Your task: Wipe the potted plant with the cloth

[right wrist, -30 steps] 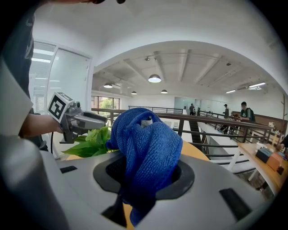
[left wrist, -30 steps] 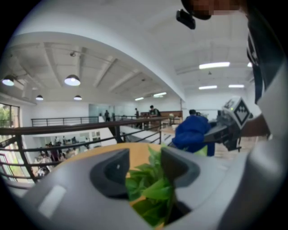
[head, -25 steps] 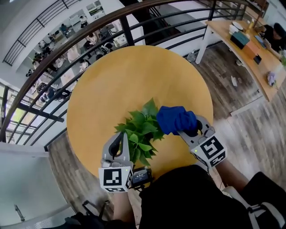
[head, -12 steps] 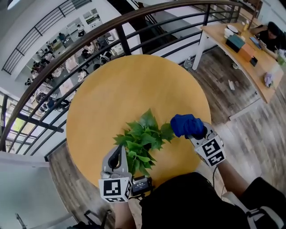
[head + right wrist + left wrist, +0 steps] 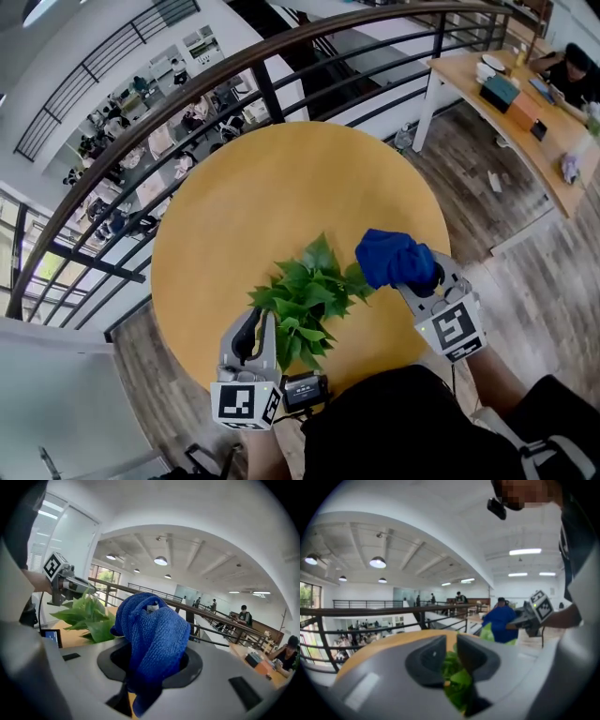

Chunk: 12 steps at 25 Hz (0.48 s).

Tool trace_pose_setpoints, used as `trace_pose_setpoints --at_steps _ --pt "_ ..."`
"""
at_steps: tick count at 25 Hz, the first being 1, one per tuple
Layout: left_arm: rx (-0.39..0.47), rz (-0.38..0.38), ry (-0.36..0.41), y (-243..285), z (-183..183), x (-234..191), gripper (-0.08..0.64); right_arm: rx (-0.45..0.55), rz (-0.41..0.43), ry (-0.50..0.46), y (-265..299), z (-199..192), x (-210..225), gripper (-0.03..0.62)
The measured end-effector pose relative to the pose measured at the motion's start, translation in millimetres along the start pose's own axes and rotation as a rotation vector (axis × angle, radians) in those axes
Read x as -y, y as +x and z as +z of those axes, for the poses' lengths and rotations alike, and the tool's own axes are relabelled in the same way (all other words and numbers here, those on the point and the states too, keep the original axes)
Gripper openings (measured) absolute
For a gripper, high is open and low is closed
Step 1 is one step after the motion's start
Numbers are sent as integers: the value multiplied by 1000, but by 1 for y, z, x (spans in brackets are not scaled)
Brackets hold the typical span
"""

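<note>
Wiping stage in hand: right gripper (image 5: 418,277), clamped on crumpled blue woven cloth (image 5: 390,255), sits just right of leafy green potted plant (image 5: 309,289) on round yellow table (image 5: 281,187), left gripper (image 5: 251,330) jaws just parted narrowly around its leaves; next move, by judgement, sweeps cloth across them.

Potted plant (image 5: 305,295): green, leafy, pot hidden under foliage, sits on round yellow surface (image 5: 262,197) near front edge. Cloth (image 5: 394,258): blue, bunched wad, clamped in right tongs (image 5: 420,279), at plant's right-side leaves.
</note>
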<state>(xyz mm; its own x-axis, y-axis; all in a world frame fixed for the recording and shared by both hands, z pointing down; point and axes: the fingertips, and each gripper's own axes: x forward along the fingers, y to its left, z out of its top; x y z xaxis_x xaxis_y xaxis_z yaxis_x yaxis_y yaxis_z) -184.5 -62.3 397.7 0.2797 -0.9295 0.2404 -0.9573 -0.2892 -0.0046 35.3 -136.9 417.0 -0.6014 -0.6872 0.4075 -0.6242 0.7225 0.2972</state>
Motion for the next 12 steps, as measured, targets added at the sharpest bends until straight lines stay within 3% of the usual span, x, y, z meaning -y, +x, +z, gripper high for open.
trace_pose_setpoints --at_steps 4,6,7,8,9,12 --pt "-19 -117 7 7 -2 20 241 -35 120 -38 15 -8 -36 146" --pt "-57 -145 29 13 -11 27 278 -119 131 -62 24 -33 -42 146" --pt "-73 -136 47 15 -16 28 243 -153 127 -56 26 -45 -41 146" --pt "-81 -116 61 15 -19 26 94 -178 118 -42 27 -56 -37 146" --pt "-83 -95 66 16 -20 23 19 -200 105 -29 27 -66 -32 146" --pt "-79 -67 40 16 -20 18 2 -277 44 -8 23 -98 -6 146"
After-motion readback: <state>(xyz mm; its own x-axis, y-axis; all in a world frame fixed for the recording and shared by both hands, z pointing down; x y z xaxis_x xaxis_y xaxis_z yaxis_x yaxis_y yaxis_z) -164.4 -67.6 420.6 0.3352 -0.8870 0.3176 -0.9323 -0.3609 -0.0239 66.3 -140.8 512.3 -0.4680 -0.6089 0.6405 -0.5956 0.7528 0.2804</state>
